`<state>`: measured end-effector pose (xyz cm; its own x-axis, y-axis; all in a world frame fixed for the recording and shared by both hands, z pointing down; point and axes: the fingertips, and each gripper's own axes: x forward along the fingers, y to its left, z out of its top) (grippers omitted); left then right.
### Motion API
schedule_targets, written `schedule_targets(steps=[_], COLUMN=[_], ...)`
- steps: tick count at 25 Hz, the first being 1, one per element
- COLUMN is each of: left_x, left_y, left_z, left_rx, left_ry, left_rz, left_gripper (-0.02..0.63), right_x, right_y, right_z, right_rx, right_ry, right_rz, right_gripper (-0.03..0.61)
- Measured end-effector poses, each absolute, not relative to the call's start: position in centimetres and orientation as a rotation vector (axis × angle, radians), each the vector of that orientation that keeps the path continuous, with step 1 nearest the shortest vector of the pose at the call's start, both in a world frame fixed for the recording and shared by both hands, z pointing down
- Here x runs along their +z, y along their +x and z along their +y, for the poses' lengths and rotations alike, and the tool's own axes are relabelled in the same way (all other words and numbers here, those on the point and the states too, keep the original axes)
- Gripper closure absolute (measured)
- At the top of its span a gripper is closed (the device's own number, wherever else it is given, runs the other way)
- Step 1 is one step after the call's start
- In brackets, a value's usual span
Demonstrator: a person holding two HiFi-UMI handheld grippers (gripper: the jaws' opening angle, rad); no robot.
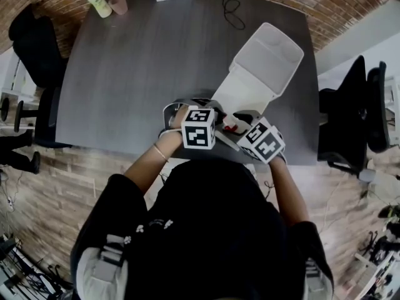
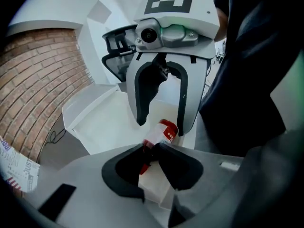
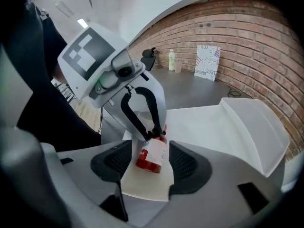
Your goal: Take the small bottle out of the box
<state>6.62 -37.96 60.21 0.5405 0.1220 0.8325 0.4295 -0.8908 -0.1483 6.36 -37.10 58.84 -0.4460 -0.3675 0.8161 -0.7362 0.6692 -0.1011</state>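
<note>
The small bottle (image 3: 153, 156) lies on its side over the near end of the open white box (image 3: 247, 122). It is a short, glossy cylinder with a red body and a white printed label. In the right gripper view its long axis runs from 6 o'clock, where the round red base faces the camera, towards 12 to 1 o'clock, where the neck points away. The left gripper (image 2: 153, 148) is clenched on that neck end, its black pads pinching it. The right gripper (image 3: 149, 146) is released, and its ribbed black pads stand apart on either side of the bottle without touching it. I cannot tell whether the bottle rests on the box's flat, smooth white panel or hangs just above it. The box sits on a grey wood-grain table (image 1: 144, 74), with its moulded lid reaching towards 1 o'clock in the head view.
</note>
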Motion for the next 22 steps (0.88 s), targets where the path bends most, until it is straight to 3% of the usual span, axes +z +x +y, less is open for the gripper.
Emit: schedule_targets(steps=[10,22], left_x=[60.6,60.5], left_y=[6.7,6.7], left_z=[-38.5,-38.7], left_rx=[-1.239,-1.196], left_ry=[-2.556,-2.665], left_rz=[-0.379,-0.318], left_gripper=[0.517,0.526], right_x=[62.3,63.8], right_y=[6.8,6.2], right_z=[-38.3,-36.1], right_rx=[0.534,0.758], right_ry=[0.740,0.579], right_rz=[-1.852,-1.706], right_gripper=[0.334,0.344])
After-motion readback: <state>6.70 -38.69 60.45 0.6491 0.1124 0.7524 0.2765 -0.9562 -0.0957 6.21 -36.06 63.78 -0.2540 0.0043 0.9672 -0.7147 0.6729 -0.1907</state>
